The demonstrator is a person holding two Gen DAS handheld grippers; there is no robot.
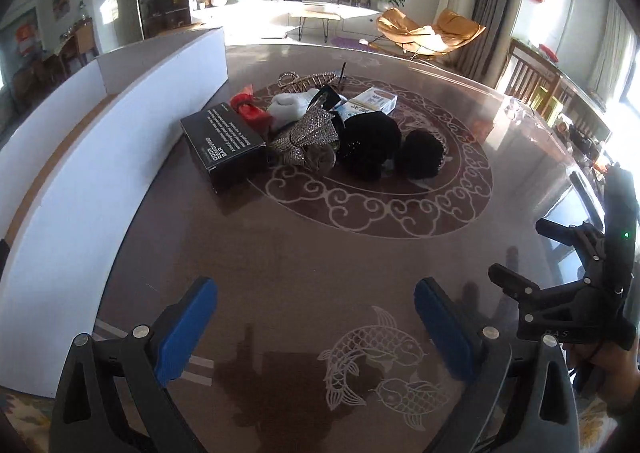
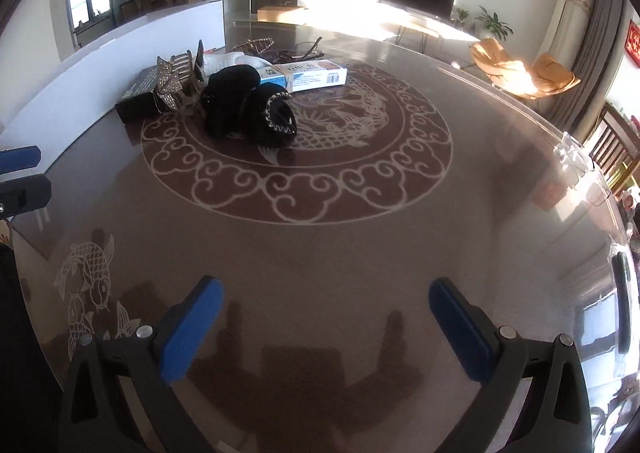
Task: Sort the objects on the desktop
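Both grippers, left (image 1: pixel 316 327) and right (image 2: pixel 326 327), gape wide over the table (image 1: pixel 304 253), holding nothing. The pile sits mid-table beside the white box (image 1: pixel 80 157): a black box (image 1: pixel 222 141) reading "ODOR", black socks (image 2: pixel 248 107), a blue-white carton (image 2: pixel 308 75), print too small to read.

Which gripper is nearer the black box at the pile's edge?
Left, judging by position. The black box lies left of centre ahead of the left gripper; from the right gripper it sits far left, beyond the pile.
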